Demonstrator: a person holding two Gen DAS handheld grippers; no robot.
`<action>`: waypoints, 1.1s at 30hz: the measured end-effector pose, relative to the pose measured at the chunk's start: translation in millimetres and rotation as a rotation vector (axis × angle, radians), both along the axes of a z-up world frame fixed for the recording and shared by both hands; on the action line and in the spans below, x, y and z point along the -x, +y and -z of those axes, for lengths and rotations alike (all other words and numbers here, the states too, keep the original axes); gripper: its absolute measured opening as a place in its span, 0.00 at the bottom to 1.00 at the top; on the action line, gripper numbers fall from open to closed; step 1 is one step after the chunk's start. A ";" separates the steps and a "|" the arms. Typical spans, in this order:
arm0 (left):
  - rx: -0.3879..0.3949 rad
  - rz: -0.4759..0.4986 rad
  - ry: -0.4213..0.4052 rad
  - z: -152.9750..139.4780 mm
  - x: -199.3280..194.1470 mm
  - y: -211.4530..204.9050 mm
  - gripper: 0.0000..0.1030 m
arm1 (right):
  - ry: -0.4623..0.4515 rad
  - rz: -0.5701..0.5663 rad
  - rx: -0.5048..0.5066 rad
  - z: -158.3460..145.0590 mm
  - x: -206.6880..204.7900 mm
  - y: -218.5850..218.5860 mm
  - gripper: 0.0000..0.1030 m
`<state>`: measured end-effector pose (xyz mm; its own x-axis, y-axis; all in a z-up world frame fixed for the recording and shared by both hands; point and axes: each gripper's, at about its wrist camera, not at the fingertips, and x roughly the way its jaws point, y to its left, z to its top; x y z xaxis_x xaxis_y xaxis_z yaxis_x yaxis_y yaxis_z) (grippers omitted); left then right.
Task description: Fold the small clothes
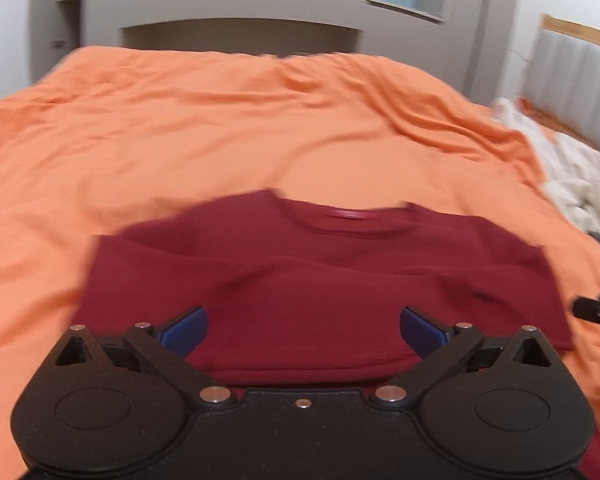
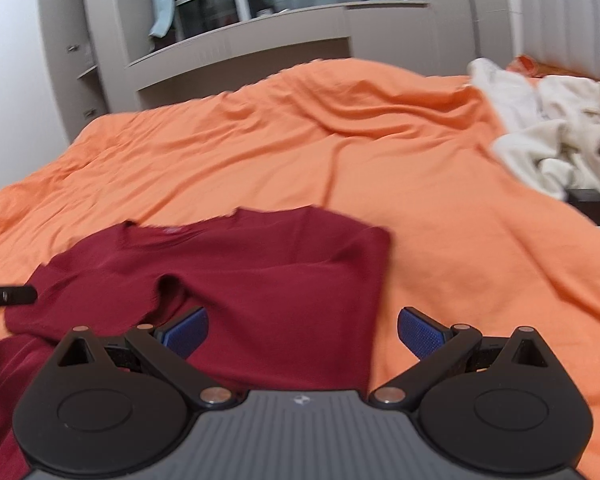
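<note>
While both views were blurred, these points could still be read:
Shirt: a dark red shirt (image 1: 312,280) lay partly folded on the bed, its collar turned toward the far end and its sides folded inward.
Bed: an orange sheet (image 1: 220,128), wrinkled, covered the bed under the shirt.
Left gripper: the left gripper (image 1: 303,330) hung over the shirt's near hem; its jaws stood wide apart, with nothing gripped between the blue pads (image 1: 186,330).
Right gripper: the right gripper (image 2: 302,331) hung over the shirt's right part; its jaws were spread wide and held nothing.
Other cloth: a pale heap of clothes (image 2: 556,132) lay at the bed's right side, well apart from the shirt.
Background: a grey wardrobe unit (image 2: 236,40) stood beyond the bed.
</note>
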<state>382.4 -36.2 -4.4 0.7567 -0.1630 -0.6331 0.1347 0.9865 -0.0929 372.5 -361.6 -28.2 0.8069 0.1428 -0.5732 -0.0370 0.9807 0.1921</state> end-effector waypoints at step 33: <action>-0.242 -0.127 0.100 44.2 -0.7 128.1 0.92 | 0.001 -0.193 -0.186 4.1 -45.4 89.6 0.10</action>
